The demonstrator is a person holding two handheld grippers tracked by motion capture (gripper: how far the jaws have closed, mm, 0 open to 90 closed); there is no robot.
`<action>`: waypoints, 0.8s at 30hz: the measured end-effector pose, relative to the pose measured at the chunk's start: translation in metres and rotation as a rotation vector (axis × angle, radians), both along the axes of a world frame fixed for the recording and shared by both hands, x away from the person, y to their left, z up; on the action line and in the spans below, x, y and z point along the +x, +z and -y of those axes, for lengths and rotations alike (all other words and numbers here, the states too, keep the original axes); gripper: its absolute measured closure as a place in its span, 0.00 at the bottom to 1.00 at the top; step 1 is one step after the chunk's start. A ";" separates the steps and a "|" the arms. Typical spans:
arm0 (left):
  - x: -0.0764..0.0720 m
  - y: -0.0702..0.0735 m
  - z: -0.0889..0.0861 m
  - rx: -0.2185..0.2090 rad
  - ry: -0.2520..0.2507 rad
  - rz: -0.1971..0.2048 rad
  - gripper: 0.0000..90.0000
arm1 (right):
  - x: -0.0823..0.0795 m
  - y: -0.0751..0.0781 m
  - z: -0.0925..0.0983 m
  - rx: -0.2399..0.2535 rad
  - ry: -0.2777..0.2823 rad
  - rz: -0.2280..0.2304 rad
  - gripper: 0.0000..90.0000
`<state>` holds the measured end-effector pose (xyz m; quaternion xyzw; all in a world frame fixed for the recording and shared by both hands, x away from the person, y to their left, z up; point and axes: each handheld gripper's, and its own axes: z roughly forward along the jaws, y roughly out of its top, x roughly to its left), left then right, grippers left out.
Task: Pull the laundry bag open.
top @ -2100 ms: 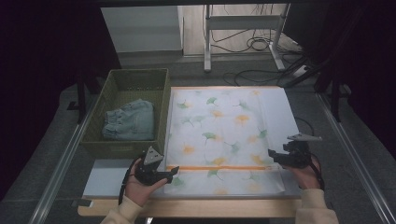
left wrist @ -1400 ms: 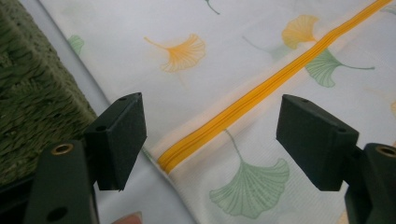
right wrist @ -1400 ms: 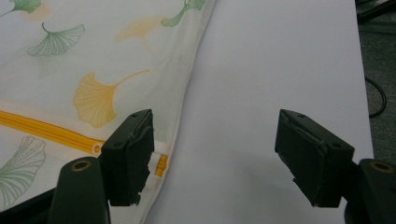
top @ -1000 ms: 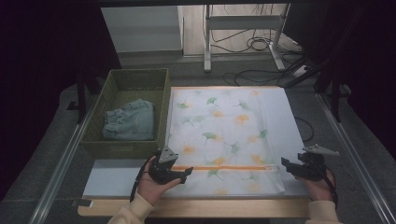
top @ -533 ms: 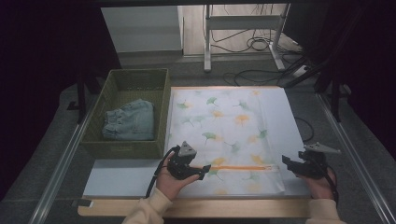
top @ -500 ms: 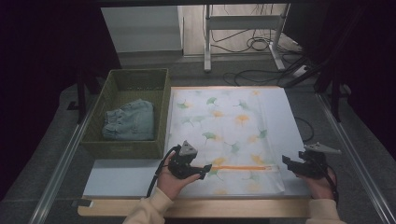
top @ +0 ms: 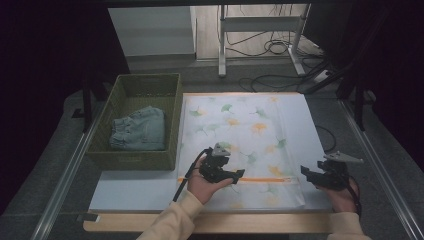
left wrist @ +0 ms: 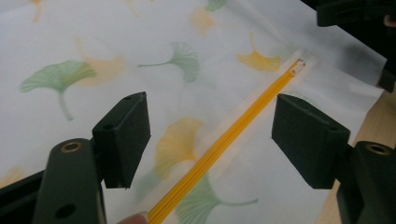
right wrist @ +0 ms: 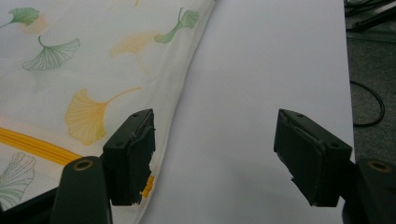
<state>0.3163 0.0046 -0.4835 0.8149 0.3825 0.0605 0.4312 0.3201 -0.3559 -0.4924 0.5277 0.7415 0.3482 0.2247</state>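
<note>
Two grippers of mine sit at the near end of the table in the high view. My left gripper [top: 239,174] hovers over the ginkgo-print cloth bag [top: 250,127], right above its orange zipper [top: 262,179], which runs across the bag close to the near edge. My right gripper [top: 306,172] is off the bag's right near corner, over the white board [top: 135,189] that the bag lies flat on. To the left of the bag stands a green woven basket [top: 172,125] with folded denim [top: 137,128] inside it, its wall just beside the bag's left edge.

From the left gripper view, my jaws stand wide apart with nothing pinched between them. The zipper runs diagonally through the gap, from the bottom of the frame up to its end [left wrist: 296,67] near the bag's edge, and neither pad presses on it. A fingertip of mine [left wrist: 135,218] peeks in at the bottom beside the zipper. My other gripper shows dark in the upper right corner.

From the right gripper view, my jaws are also spread wide and hold nothing. The left one hangs over the bag's edge where the zipper [right wrist: 28,140] ends; the right one is over bare white board [right wrist: 261,70]
</note>
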 end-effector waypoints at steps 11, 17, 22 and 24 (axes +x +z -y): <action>0.005 0.005 0.026 -0.009 -0.049 0.018 0.32 | 0.002 -0.003 0.001 0.001 0.004 -0.011 0.34; 0.008 0.004 0.038 0.007 -0.070 0.020 0.32 | 0.003 -0.005 -0.001 -0.004 0.009 -0.018 0.34; 0.008 0.003 0.048 0.002 -0.082 0.007 0.32 | 0.004 -0.006 0.000 -0.007 0.008 -0.026 0.34; 0.009 0.002 0.053 0.004 -0.089 -0.003 0.33 | 0.004 -0.007 0.000 -0.006 0.006 -0.028 0.34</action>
